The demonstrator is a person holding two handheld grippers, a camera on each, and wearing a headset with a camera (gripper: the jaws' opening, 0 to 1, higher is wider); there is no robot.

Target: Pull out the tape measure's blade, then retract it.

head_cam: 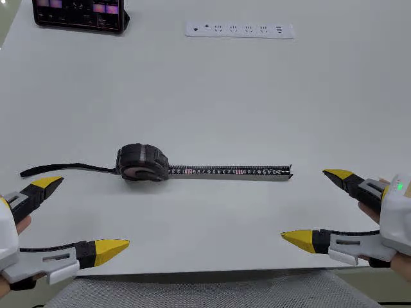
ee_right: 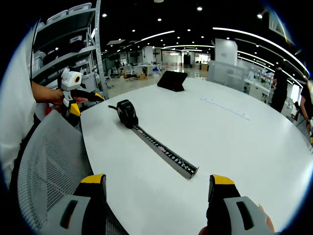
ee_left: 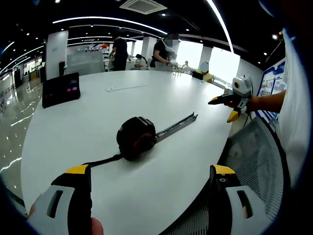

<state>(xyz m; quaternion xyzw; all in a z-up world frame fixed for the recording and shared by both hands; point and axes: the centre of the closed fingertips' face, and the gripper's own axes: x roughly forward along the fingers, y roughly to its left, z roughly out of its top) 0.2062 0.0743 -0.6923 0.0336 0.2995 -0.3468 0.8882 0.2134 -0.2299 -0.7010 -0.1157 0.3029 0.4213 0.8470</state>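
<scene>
A black tape measure (head_cam: 142, 163) lies on the white table (head_cam: 212, 96) with its blade (head_cam: 229, 171) pulled out to the right and its wrist strap (head_cam: 61, 169) trailing left. The case (ee_left: 136, 137) and blade (ee_left: 176, 126) lie ahead of my left gripper (ee_left: 149, 172). My right gripper (ee_right: 155, 182) faces the blade's end hook (ee_right: 191, 171), with the case (ee_right: 126, 112) farther off. In the head view my left gripper (head_cam: 88, 214) is open near the table's front left edge. My right gripper (head_cam: 316, 206) is open at the front right, holding nothing.
A dark tablet (head_cam: 80, 13) stands at the table's back left. A white power strip (head_cam: 239, 29) lies at the back middle. A grey mesh chair back (head_cam: 212, 292) sits just below the table's front edge. People stand far behind the table (ee_left: 164, 49).
</scene>
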